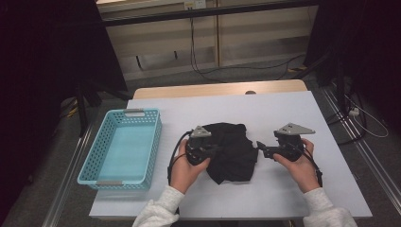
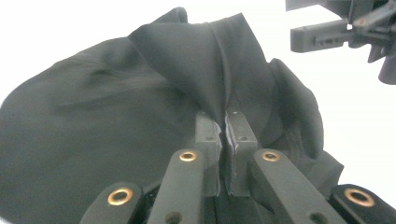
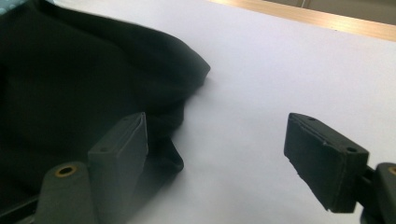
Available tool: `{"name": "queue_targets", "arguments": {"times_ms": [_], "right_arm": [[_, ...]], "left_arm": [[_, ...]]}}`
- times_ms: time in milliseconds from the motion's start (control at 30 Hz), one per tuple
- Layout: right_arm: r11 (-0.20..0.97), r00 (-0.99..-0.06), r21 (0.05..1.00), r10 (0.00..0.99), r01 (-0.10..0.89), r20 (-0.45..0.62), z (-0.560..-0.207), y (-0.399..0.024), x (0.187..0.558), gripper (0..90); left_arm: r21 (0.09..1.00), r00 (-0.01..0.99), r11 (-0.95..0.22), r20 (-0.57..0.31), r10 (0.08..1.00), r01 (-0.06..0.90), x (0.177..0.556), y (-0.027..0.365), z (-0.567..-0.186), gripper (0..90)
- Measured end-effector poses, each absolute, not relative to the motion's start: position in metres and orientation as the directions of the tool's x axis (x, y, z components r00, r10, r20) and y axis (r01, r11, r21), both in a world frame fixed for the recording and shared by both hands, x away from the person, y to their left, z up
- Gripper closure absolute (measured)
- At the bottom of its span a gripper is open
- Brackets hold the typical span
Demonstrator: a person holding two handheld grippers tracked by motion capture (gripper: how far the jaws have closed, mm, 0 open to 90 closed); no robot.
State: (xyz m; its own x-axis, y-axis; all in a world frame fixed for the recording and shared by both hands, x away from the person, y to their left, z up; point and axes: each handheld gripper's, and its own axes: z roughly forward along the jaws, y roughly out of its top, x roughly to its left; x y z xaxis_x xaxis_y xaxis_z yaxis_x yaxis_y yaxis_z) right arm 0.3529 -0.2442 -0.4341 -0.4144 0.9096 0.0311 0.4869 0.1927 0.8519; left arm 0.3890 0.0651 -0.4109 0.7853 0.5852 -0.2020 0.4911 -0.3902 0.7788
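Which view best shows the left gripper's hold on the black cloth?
Left gripper view: its fingers pinch a raised fold of the black cloth. High view shows the left gripper over the cloth's edge, pinch hidden. Right gripper view shows cloth, no pinch.

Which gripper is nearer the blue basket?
Left. The left gripper is shut on a fold of the black cloth just right of the blue basket. The right gripper sits open at the cloth's far edge, beyond it.
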Motion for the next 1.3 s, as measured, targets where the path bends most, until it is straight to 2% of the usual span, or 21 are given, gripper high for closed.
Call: {"name": "queue_targets", "arguments": {"times_ms": [200, 633, 767, 1000, 1200, 1233, 1300], "right_arm": [[0.189, -0.433, 0.863, 0.9, 0.468, 0.038, -0.432, -0.238, 0.36, 20.5], [0.241, -0.499, 0.847, 0.866, 0.473, 0.033, -0.441, -0.215, 0.376, 21.3], [0.223, -0.51, 0.844, 0.858, 0.487, 0.068, -0.445, -0.21, 0.383, 21.7], [0.257, -0.551, 0.825, 0.831, 0.502, 0.076, -0.449, -0.192, 0.395, 22.3], [0.316, -0.6, 0.816, 0.799, 0.484, 0.047, -0.454, -0.174, 0.409, 31.4], [0.324, -0.619, 0.812, 0.783, 0.486, 0.058, -0.456, -0.168, 0.414, 45.5], [0.332, -0.649, 0.802, 0.756, 0.497, 0.088, -0.461, -0.163, 0.419, 55.7]], "left_arm": [[0.787, 0.733, -0.356, -0.171, 0.659, 0.504, 0.391, 0.105, -0.393, 85.7], [0.77, 0.657, -0.313, -0.175, 0.733, 0.556, 0.392, 0.145, -0.389, 85.8], [0.775, 0.65, -0.304, -0.175, 0.739, 0.554, 0.391, 0.15, -0.39, 85.8], [0.762, 0.654, -0.331, -0.156, 0.74, 0.556, 0.389, 0.146, -0.395, 85.8], [0.751, 0.656, -0.342, -0.158, 0.738, 0.565, 0.387, 0.145, -0.402, 85.8], [0.75, 0.658, -0.344, -0.158, 0.737, 0.565, 0.386, 0.143, -0.403, 85.8], [0.742, 0.661, -0.35, -0.163, 0.733, 0.572, 0.386, 0.141, -0.405, 85.8]]}}
